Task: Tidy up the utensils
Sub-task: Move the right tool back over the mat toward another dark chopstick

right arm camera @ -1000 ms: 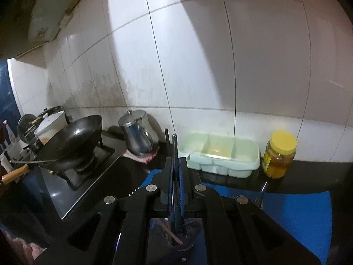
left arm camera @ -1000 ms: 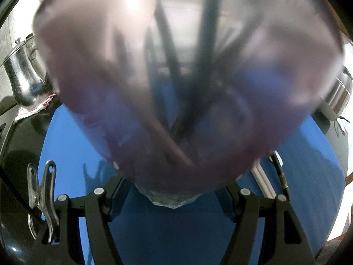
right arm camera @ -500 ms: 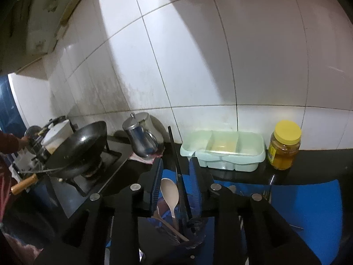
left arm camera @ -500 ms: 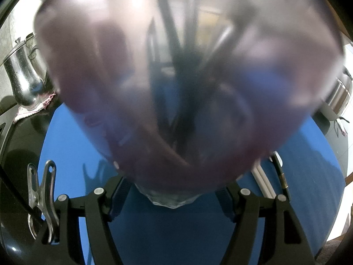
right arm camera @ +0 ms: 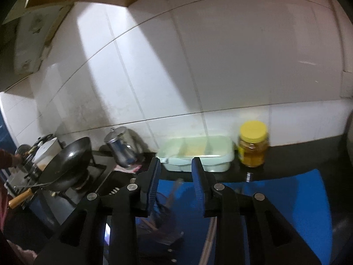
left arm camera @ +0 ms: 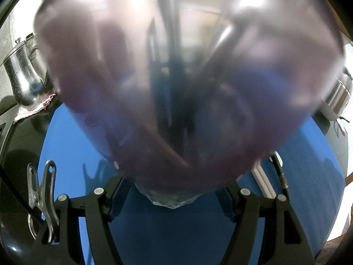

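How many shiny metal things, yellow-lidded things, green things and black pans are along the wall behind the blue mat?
Metal jugs: 1, the steel jug
Yellow-lidded jars: 1, the jar
Green trays: 1, the divided tray
Black pans: 1, the wok
Total: 4

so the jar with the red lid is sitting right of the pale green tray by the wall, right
Not quite: the jar has a yellow lid, not a red one. The right wrist view shows it standing on the dark counter just right of the pale green tray, against the tiled wall. The rest holds.
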Motion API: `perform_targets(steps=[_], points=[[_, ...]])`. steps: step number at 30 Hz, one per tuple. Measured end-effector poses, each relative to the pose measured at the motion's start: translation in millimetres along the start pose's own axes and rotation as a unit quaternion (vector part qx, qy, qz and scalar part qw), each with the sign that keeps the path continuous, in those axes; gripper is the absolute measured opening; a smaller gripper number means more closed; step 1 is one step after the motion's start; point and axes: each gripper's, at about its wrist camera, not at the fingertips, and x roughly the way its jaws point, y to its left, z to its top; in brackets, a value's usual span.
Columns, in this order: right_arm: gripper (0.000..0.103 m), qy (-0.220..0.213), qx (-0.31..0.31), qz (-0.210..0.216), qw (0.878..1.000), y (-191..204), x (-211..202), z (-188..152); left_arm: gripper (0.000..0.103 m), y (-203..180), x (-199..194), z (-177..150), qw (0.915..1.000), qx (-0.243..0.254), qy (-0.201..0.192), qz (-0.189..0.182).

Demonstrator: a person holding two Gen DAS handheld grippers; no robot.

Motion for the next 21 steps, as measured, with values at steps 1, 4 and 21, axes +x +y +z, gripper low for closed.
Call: perform_targets(steps=[1,4,21], points=[[0.031,0.001,0.005,-0.006,1.0,-5,-1,-1,0.074,0,0,0,1.0,0.0,0.0,0.0],[0.031,0.008,0.021,-0.022,0.999,-20,-2,-6,0.074,0,0,0,1.0,0.0,0.0,0.0],[0.031,0.131,0.077,-0.081,0.985,-80,45,-58,0.074,0,0,0,1.0,0.0,0.0,0.0]])
